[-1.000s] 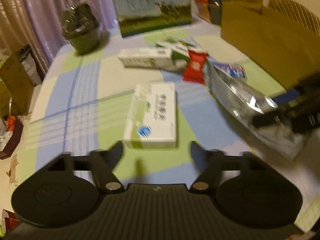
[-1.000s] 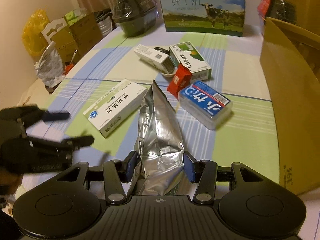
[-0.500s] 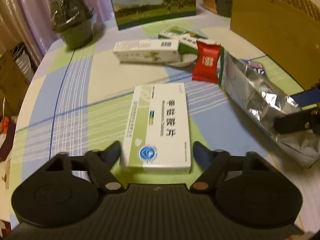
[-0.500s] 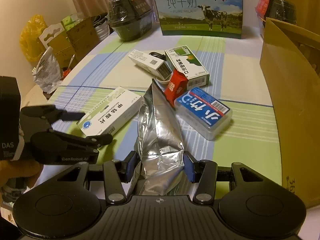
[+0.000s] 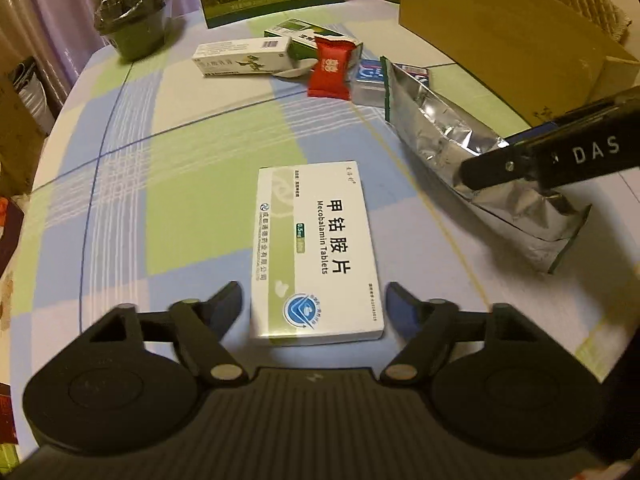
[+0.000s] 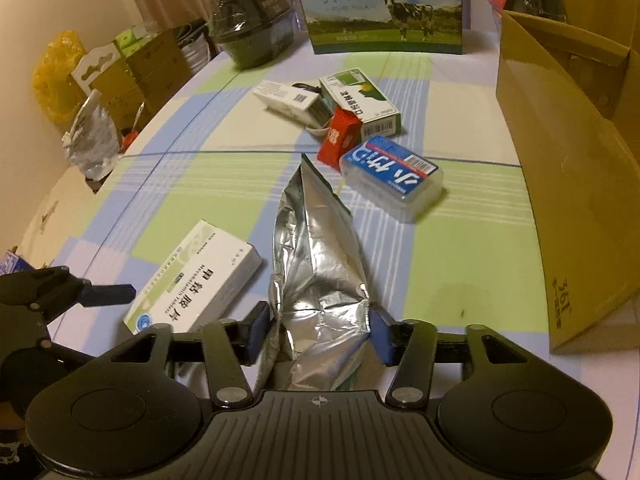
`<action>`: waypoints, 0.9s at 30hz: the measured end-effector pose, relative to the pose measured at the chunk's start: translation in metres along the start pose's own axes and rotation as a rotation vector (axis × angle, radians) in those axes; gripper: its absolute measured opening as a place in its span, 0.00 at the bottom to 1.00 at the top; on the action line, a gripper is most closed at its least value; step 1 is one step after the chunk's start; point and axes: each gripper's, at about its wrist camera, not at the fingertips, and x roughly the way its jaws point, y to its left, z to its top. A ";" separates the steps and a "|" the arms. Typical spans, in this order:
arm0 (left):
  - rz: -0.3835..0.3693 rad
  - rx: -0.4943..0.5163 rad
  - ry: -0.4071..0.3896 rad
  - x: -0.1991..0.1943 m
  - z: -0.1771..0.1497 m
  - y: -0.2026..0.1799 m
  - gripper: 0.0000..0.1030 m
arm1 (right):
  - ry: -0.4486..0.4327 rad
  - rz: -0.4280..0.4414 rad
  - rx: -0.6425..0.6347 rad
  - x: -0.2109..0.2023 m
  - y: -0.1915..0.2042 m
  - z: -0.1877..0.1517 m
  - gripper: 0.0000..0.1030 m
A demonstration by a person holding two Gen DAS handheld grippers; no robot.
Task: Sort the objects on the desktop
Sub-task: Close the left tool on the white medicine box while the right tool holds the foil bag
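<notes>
Checked tablecloth point(image 5: 120, 184) bare leftward; left gripper point(image 5: 314, 304) straddles tablet box point(image 5: 316, 252) edge.

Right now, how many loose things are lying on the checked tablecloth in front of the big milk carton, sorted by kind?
Cardboard medicine boxes: 3, the tablet box, the long white box, the green and white box
Foil pouch: 1
Red packet: 1
Blue-labelled plastic case: 1
Total: 6
</notes>
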 end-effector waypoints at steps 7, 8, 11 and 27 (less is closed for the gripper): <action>0.004 -0.003 -0.010 0.008 0.012 0.008 0.78 | -0.017 -0.017 0.006 0.001 -0.001 0.002 0.77; 0.000 0.008 -0.007 0.010 0.014 0.008 0.78 | -0.011 -0.020 0.005 0.003 -0.002 0.003 0.77; 0.004 0.050 0.009 0.019 0.020 0.007 0.78 | 0.007 -0.008 0.006 0.008 -0.004 0.004 0.77; 0.036 -0.022 0.042 0.018 0.020 0.037 0.78 | 0.095 0.041 -0.012 0.039 0.013 0.007 0.89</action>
